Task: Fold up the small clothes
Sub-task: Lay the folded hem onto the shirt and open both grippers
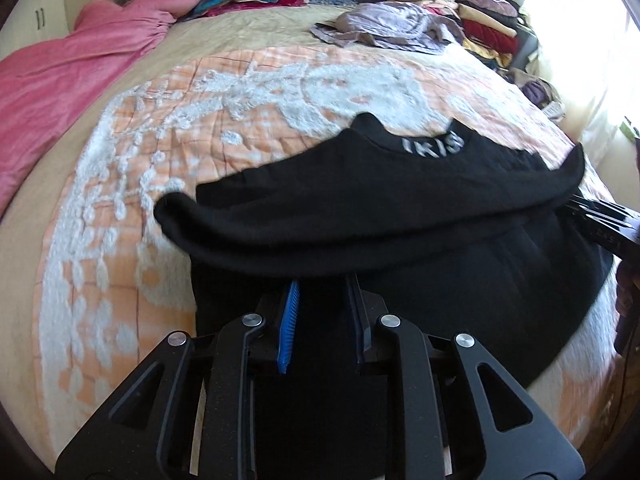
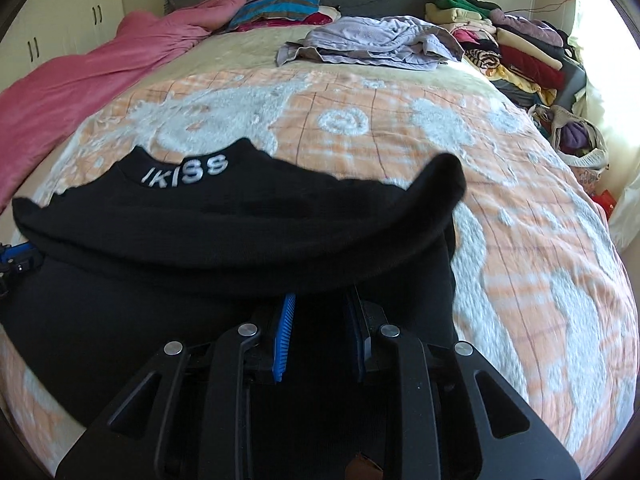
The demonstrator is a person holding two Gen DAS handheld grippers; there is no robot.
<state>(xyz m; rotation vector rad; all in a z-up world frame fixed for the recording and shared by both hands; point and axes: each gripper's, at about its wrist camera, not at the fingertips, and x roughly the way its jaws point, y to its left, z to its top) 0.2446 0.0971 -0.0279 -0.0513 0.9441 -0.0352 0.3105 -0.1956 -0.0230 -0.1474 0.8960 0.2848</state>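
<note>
A small black garment (image 1: 360, 200) with white "IKISS" lettering on its neckband lies on the orange and white quilt (image 1: 160, 140). Its near edge is lifted and carried over the rest of the cloth. My left gripper (image 1: 322, 280) is shut on the garment's near left edge, its fingertips hidden under the fold. My right gripper (image 2: 320, 296) is shut on the garment (image 2: 240, 220) at its near right edge. The right gripper also shows at the right edge of the left wrist view (image 1: 600, 216).
A pink blanket (image 1: 60, 72) lies along the bed's left side. A lilac garment (image 2: 372, 40) is crumpled at the far end. Stacks of folded clothes (image 2: 512, 48) line the far right edge. Striped pillows (image 2: 280, 4) rest against the grey headboard.
</note>
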